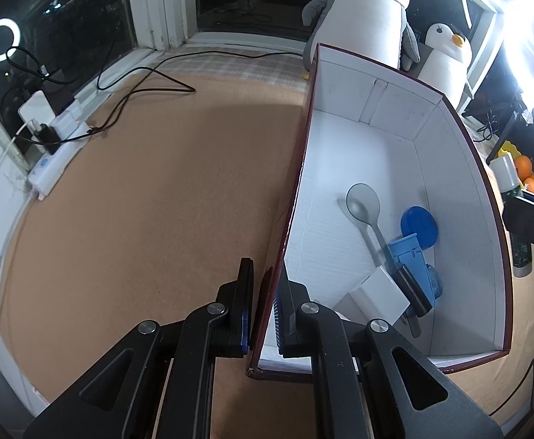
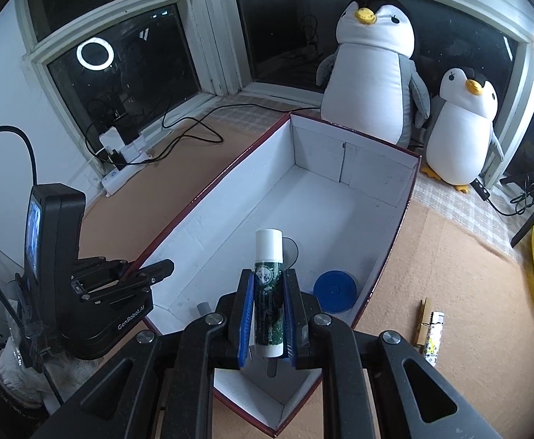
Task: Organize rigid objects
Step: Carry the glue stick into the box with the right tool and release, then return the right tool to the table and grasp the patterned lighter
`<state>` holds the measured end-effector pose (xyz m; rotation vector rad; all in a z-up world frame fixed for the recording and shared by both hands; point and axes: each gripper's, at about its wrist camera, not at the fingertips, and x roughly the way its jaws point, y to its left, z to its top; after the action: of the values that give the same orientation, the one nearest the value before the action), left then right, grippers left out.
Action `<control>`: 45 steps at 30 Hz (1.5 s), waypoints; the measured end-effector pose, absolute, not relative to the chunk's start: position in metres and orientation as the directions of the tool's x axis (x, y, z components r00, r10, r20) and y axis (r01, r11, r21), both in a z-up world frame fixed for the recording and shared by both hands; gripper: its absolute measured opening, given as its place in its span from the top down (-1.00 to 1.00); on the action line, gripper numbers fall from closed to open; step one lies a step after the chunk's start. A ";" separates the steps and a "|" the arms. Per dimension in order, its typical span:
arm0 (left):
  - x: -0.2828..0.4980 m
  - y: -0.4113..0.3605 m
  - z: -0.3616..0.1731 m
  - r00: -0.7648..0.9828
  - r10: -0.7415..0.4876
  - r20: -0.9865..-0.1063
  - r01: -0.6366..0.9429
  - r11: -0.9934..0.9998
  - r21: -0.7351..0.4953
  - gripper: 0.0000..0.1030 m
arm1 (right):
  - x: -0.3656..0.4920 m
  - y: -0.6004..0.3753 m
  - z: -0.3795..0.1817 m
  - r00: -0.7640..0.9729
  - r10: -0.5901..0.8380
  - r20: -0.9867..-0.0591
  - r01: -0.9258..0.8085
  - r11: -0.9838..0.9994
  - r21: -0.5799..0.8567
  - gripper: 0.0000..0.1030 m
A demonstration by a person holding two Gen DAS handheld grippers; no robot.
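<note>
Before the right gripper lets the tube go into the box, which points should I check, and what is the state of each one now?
1. Right gripper holds the green tube with white cap firmly: ok.
2. Tube is above the box interior: ok.
3. Left gripper grips the box's side wall: ok.
4. Free floor left beside the gray spoon and blue lid: ok.
5. Tube height above the floor: cannot tell.

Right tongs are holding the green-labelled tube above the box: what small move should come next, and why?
Probably lower the right tongs a little and open them, dropping the green-labelled tube into the box. The tube is already over the white interior, the left tongs pinch the box wall to steady it, and a spoon and blue lid already lie inside.
</note>
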<state>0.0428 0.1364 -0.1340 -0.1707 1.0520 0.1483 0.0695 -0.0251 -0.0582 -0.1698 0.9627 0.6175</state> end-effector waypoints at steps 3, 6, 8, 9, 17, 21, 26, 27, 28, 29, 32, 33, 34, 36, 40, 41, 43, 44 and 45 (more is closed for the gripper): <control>0.043 0.136 -0.134 0.488 0.040 -0.872 -0.203 0.977 -0.069 0.83 | 0.071 -0.022 -0.061 0.411 0.410 -0.814 -0.563 0.816 0.126 0.73; 0.043 0.136 -0.134 0.488 0.040 -0.872 -0.202 0.977 -0.068 0.83 | 0.071 -0.020 -0.066 0.406 0.404 -0.820 -0.562 0.818 0.124 0.73; 0.043 0.136 -0.134 0.488 0.040 -0.872 -0.202 0.977 -0.069 0.83 | 0.071 -0.019 -0.070 0.401 0.399 -0.824 -0.563 0.818 0.122 0.73; 0.043 0.136 -0.134 0.488 0.040 -0.872 -0.202 0.977 -0.068 0.83 | 0.071 -0.018 -0.071 0.400 0.398 -0.826 -0.562 0.818 0.122 0.73; 0.042 0.137 -0.135 0.487 0.041 -0.873 -0.202 0.977 -0.066 0.83 | 0.070 -0.013 -0.076 0.408 0.381 -0.830 -0.561 0.822 0.102 0.29; 0.043 0.137 -0.135 0.484 0.045 -0.874 -0.202 0.977 -0.062 0.83 | 0.066 -0.012 -0.073 0.440 0.376 -0.815 -0.564 0.823 0.075 -0.15; 0.044 0.136 -0.135 0.483 0.047 -0.875 -0.204 0.977 -0.060 0.83 | 0.066 -0.011 -0.072 0.452 0.360 -0.816 -0.560 0.826 0.054 -0.20; 0.044 0.136 -0.136 0.482 0.047 -0.875 -0.204 0.977 -0.060 0.83 | 0.066 -0.011 -0.072 0.452 0.359 -0.817 -0.560 0.827 0.054 -0.21; 0.044 0.136 -0.135 0.483 0.047 -0.875 -0.203 0.977 -0.060 0.83 | 0.066 -0.012 -0.072 0.452 0.359 -0.816 -0.559 0.828 0.055 -0.21; 0.044 0.136 -0.135 0.483 0.047 -0.875 -0.203 0.977 -0.059 0.83 | 0.067 -0.013 -0.072 0.453 0.359 -0.816 -0.557 0.829 0.054 -0.21; 0.044 0.137 -0.136 0.481 0.049 -0.875 -0.203 0.978 -0.057 0.83 | 0.067 -0.015 -0.071 0.458 0.358 -0.814 -0.553 0.831 0.054 -0.21; 0.044 0.137 -0.136 0.480 0.050 -0.876 -0.203 0.978 -0.055 0.83 | 0.068 -0.015 -0.070 0.459 0.357 -0.813 -0.552 0.832 0.054 -0.21; 0.044 0.138 -0.136 0.480 0.050 -0.876 -0.203 0.978 -0.055 0.83 | 0.068 -0.016 -0.070 0.460 0.356 -0.813 -0.550 0.833 0.053 -0.21; 0.044 0.137 -0.136 0.480 0.051 -0.876 -0.202 0.978 -0.054 0.83 | 0.068 -0.016 -0.070 0.461 0.355 -0.813 -0.549 0.834 0.053 -0.21; 0.044 0.137 -0.136 0.480 0.051 -0.876 -0.202 0.978 -0.054 0.83 | 0.069 -0.017 -0.069 0.462 0.353 -0.814 -0.548 0.835 0.052 -0.24; 0.044 0.137 -0.136 0.479 0.051 -0.876 -0.203 0.978 -0.054 0.83 | 0.069 -0.017 -0.069 0.463 0.353 -0.813 -0.547 0.835 0.051 -0.24; 0.044 0.137 -0.136 0.479 0.051 -0.876 -0.202 0.978 -0.053 0.83 | 0.069 -0.018 -0.069 0.465 0.353 -0.812 -0.546 0.836 0.051 -0.24; 0.045 0.137 -0.136 0.479 0.051 -0.876 -0.202 0.978 -0.053 0.83 | 0.069 -0.019 -0.068 0.468 0.353 -0.811 -0.544 0.838 0.051 -0.24; 0.044 0.138 -0.136 0.479 0.052 -0.876 -0.202 0.978 -0.052 0.83 | 0.070 -0.020 -0.068 0.469 0.353 -0.810 -0.542 0.839 0.052 -0.24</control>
<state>0.0445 0.1377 -0.1356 -0.1557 1.0612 0.1555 0.0698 -0.0200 -0.0677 -0.2250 0.9335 0.5543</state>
